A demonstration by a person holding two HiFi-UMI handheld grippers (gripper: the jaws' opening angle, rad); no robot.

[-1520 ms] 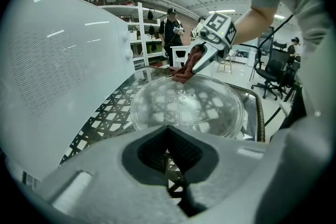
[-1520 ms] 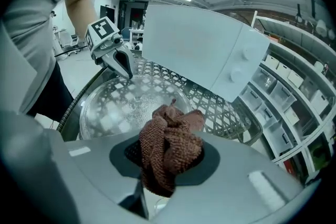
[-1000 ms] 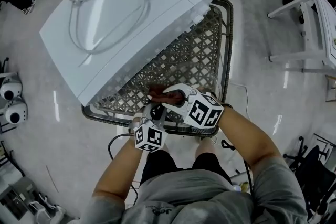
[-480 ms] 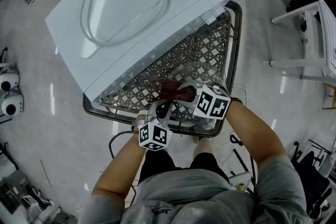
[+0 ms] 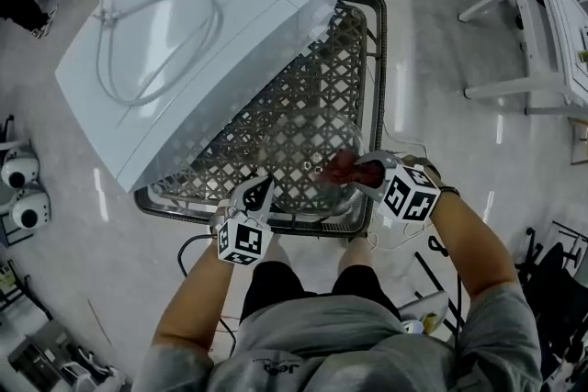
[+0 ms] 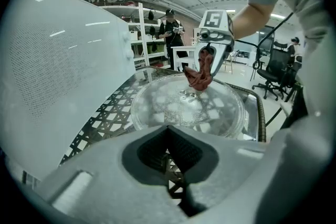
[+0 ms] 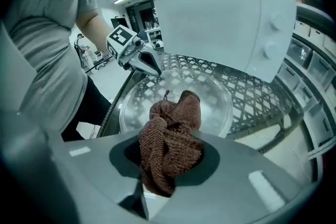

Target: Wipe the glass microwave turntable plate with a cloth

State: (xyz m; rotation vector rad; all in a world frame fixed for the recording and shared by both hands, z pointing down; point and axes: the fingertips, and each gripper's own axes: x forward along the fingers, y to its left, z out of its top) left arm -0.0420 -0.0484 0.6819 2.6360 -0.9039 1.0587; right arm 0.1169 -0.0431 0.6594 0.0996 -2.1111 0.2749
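The big white microwave sits on the criss-cross table. The round glass plate lies flat on that table, in front of the microwave and close to the person. The left gripper is at the plate's edge, its jaws pressed together on nothing. The right gripper pinches the brown cloth, which hangs down to the plate. I think this is the wiping step. Next, the cloth needs pressing down and rubbing round.

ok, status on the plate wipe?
Left claw shut, empty, by glass plate rim. Right claw shut on brown cloth, over plate centre. Microwave alongside, not blocking.
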